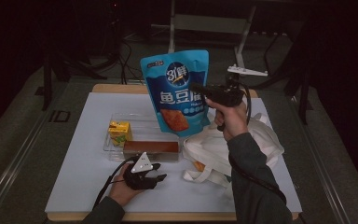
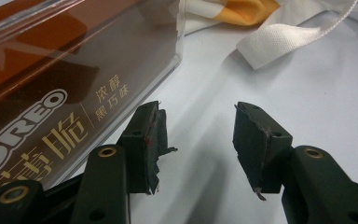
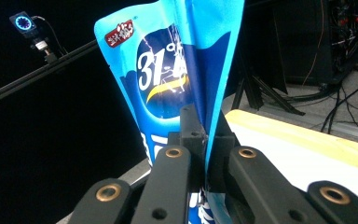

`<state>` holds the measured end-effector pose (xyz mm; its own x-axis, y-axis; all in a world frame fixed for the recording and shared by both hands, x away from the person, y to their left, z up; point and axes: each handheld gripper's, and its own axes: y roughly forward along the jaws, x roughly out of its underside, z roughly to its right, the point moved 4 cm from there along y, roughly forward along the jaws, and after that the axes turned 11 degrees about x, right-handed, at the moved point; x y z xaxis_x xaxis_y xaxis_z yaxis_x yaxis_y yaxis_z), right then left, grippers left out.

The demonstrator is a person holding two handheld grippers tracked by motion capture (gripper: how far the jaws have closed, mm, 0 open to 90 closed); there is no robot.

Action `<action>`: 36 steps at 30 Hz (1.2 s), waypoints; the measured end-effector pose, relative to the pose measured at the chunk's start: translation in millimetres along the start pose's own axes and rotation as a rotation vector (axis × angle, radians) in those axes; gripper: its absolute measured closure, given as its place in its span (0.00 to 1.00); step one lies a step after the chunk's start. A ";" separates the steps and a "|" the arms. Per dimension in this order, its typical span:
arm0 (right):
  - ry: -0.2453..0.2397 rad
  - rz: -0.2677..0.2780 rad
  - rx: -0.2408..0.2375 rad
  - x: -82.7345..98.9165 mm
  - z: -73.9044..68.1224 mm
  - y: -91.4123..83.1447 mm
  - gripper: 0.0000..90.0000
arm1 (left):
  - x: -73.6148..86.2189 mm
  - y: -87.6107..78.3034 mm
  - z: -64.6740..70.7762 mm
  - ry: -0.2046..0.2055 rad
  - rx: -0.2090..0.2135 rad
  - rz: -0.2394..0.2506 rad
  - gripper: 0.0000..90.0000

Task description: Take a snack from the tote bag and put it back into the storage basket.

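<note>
Jaws on my R gripper (image 3: 204, 154) are clamped on the blue snack pouch's (image 1: 179, 91) edge, holding it upright in the air at 12 o'clock of the white tote bag (image 1: 223, 149). L gripper (image 2: 200, 140) jaws stand apart, nothing between, just beside the Oreo box (image 1: 150, 148) in the clear tray (image 1: 142, 120). Judging: pouch lifted, bagging not yet done; yellow carton (image 1: 120, 132) & Oreo box left. L gripper view reads the Oreo label; high view can't.

Glossy blue foil snack bag (image 1: 179, 91); soft white cloth tote (image 1: 223, 151).
</note>
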<state>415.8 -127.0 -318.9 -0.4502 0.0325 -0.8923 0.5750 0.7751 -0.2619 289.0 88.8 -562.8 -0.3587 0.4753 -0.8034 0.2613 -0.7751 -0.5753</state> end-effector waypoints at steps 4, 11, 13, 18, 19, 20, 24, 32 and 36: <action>0.011 -0.006 -0.003 2.6 0.3 6.9 0.99 | 0.0 0.3 -0.3 -0.008 0.005 0.006 0.57; 0.017 -0.012 -0.008 5.7 0.3 17.4 0.99 | 0.1 -0.9 -1.9 -0.023 0.012 0.016 0.57; 0.017 -0.014 -0.005 6.3 0.6 20.6 0.99 | 0.1 -0.9 -1.9 -0.023 0.015 0.018 0.57; 0.023 -0.018 0.000 7.5 2.3 28.3 0.99 | 0.1 -0.7 -2.3 -0.027 0.022 0.020 0.57; 0.025 -0.020 -0.001 8.0 3.0 29.7 0.99 | 0.1 -0.7 -2.3 -0.027 0.022 0.020 0.57; 0.030 -0.018 0.000 8.5 3.7 31.3 0.99 | 0.1 -0.7 -2.2 -0.026 0.022 0.020 0.57; 0.046 -0.028 0.003 11.7 6.7 38.4 0.99 | 0.1 -0.5 -2.3 -0.025 0.025 0.017 0.57; 0.068 -0.043 0.021 19.3 12.1 56.1 0.99 | 0.1 -0.3 -1.5 -0.014 0.029 0.012 0.57; 0.072 -0.056 0.031 22.4 12.3 63.1 0.99 | 0.1 -0.3 -1.5 -0.014 0.033 0.012 0.57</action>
<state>450.4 -85.1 -359.9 -0.5296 0.0362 -0.8475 0.5678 0.7574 -0.3225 290.3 89.7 -563.0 -0.3680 0.4601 -0.8080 0.2363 -0.7942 -0.5599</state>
